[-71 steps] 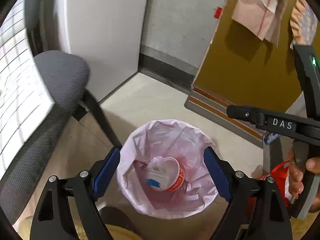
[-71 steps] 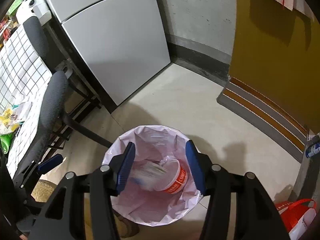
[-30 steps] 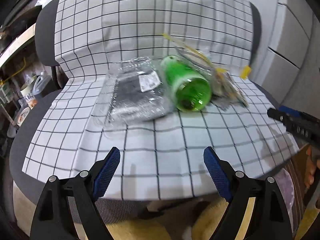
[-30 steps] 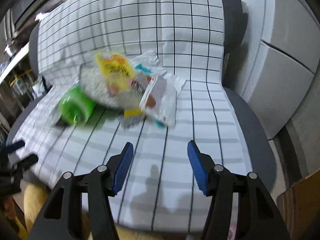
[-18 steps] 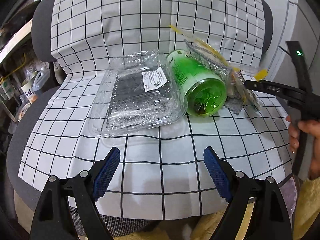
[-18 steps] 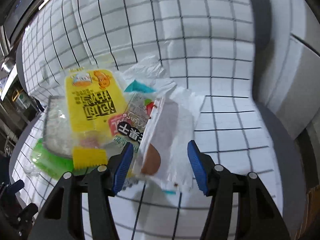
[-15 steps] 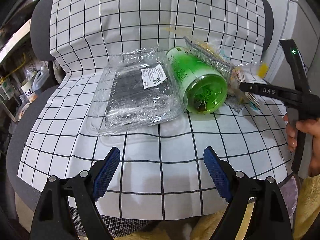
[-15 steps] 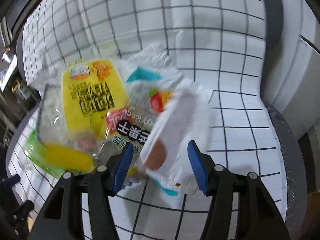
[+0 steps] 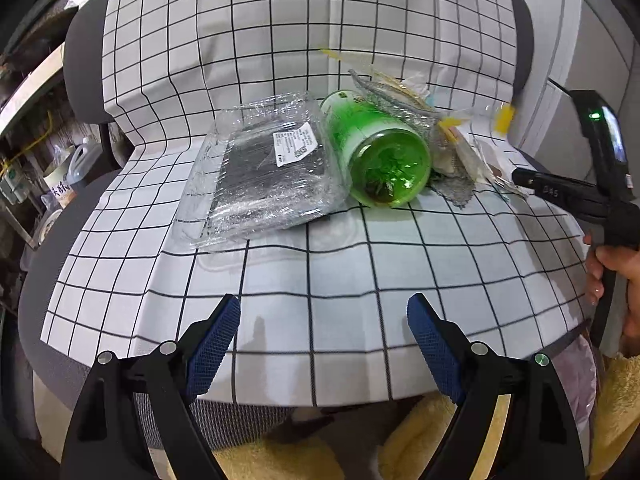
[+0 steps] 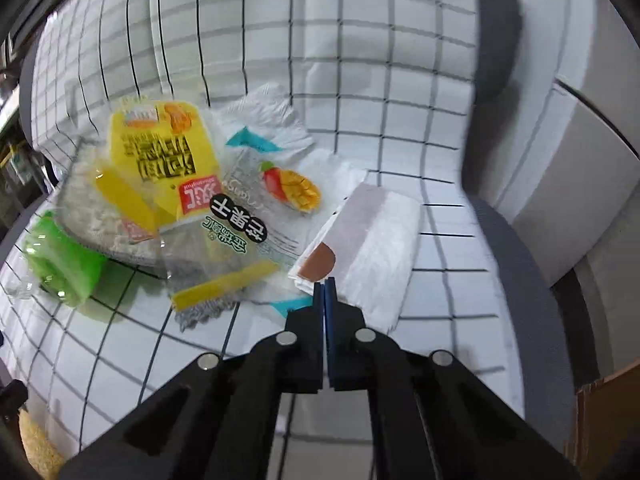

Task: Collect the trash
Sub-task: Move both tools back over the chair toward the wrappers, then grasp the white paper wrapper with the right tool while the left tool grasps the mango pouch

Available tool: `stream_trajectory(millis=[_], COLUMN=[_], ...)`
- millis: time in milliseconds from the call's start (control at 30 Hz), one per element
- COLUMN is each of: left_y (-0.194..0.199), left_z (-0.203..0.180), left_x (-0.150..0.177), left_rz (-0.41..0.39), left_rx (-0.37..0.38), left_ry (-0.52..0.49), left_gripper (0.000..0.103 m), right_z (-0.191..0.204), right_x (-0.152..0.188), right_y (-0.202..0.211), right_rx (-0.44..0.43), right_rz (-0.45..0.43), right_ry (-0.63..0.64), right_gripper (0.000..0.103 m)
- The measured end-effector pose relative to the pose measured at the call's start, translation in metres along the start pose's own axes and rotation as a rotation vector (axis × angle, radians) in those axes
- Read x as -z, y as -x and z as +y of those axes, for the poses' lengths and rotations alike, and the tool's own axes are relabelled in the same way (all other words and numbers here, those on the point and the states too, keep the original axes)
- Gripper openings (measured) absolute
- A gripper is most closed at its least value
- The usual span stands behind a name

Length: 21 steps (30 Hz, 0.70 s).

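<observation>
Trash lies on a chair covered by a checked cloth (image 9: 320, 264): a clear plastic clamshell box (image 9: 264, 176), a green cup (image 9: 380, 160) on its side, and a heap of wrappers (image 9: 452, 136). My left gripper (image 9: 322, 308) hangs open over the bare cloth in front of the box, holding nothing. In the right wrist view a yellow packet (image 10: 160, 152), a mango packet (image 10: 260, 200) and a white paper wrapper (image 10: 376, 236) lie side by side. My right gripper (image 10: 324, 286) is shut, its tips pinched on the near edge of the white wrapper.
A hand (image 9: 616, 264) holds the right gripper at the chair's right edge. A pink bin bag (image 9: 580, 364) shows low on the right. A grey cabinet (image 10: 580, 168) stands beside the chair, with a cardboard box (image 10: 608, 416) below it. Shelves with bottles (image 9: 60, 176) are on the left.
Both grippers swung from the lined bin to the chair. The right gripper pushed in towards the wrappers and its jaws went from open to shut at the white wrapper. The left stayed open.
</observation>
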<state>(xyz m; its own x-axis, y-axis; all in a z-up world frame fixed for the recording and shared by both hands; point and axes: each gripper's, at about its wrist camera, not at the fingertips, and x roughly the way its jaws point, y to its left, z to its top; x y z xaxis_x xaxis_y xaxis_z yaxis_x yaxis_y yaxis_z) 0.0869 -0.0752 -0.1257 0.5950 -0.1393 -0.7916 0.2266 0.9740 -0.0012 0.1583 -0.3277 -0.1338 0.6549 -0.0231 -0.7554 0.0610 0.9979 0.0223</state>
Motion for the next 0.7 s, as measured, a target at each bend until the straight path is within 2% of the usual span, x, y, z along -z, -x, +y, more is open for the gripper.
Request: stream_trajectory(millis=[133,200,267,300,333,367,500,667,700], left_y=[0.007,0.011,0.013,0.014,0.014,0.015,0.013,0.006,0.005], left_z=[-0.009,-0.013,-0.017,-0.018,-0.018,-0.019,-0.018,-0.011,-0.009], left_x=[0.006,0.007,0.005,0.003,0.002,0.000,-0.004,-0.006,-0.005], left_rz=[-0.008,-0.013,-0.021,-0.025,-0.027,-0.031,-0.032,-0.014,-0.012], left_rx=[0.004,0.006,0.004,0.002,0.000,-0.004,-0.007,-0.016,-0.017], left_ry=[-0.021,-0.026,-0.026,-0.026,-0.025,-0.024,-0.021,-0.011,-0.006], left_gripper=[0.085,0.085,0.085,0.085,0.085,0.085,0.085,0.085,0.085], right_z=[-0.006,-0.008,-0.012,-0.016,-0.019,-0.020,-0.001,0.032,0.037], right_x=[0.011,0.015,0.017,0.015,0.014,0.013,0.012,0.007,0.006], right_y=[0.026,0.033,0.032,0.031,0.030,0.029,0.016,-0.015,-0.021], right_rx=[-0.068,-0.064,-0.032,-0.033,-0.057,-0.090,-0.122,-0.054,-0.037], right_rz=[-0.008,-0.021,-0.019,-0.020,-0.021,-0.026,-0.023,0.011,0.013], right_ry=[0.010,0.030,0.040,0.028,0.011,0.003,0.087,0.220,0.240], right_gripper=[0.002,0.004,0.024,0.030,0.042,0.044,0.044,0.044,0.041])
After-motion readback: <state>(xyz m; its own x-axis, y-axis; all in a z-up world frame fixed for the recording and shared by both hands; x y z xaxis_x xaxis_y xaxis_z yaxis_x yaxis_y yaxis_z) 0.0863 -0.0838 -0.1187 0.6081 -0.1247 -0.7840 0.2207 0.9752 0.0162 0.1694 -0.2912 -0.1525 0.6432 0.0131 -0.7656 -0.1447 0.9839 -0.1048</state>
